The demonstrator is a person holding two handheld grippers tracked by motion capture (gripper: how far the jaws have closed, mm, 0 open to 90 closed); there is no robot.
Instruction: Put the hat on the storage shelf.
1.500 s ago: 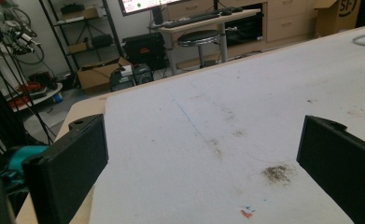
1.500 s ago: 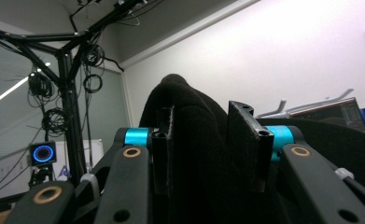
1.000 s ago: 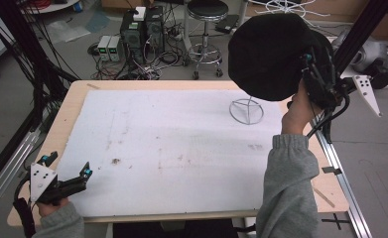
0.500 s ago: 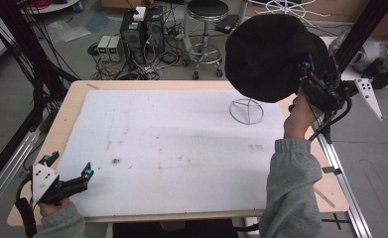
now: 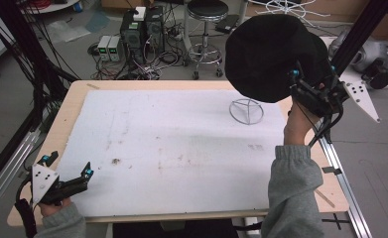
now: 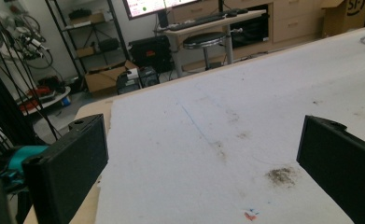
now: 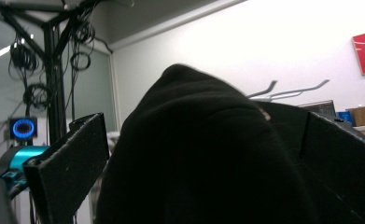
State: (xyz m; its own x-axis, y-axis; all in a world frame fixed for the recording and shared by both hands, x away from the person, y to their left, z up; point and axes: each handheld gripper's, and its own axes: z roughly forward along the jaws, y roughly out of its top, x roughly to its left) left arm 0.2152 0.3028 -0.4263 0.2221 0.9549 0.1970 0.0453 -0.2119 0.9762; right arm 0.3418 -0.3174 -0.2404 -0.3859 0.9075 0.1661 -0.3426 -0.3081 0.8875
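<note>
R gripper [image 5: 300, 87] has swung the floppy black fabric hat [image 5: 273, 54] further over the round wire stand [image 5: 246, 111], prob. to drop it on; its jaws look spread, grip unclear. L gripper [image 5: 85, 173], well apart from stand, hasn't moved: wide open, empty.

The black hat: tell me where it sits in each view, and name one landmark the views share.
High view: the black hat is at upper right, held up above the wire stand by the right gripper.
Left gripper view: not in it.
Right gripper view: the hat fills the centre and bottom, between the jaws.
Shared landmark: the white table cover, also in the left gripper view.
</note>
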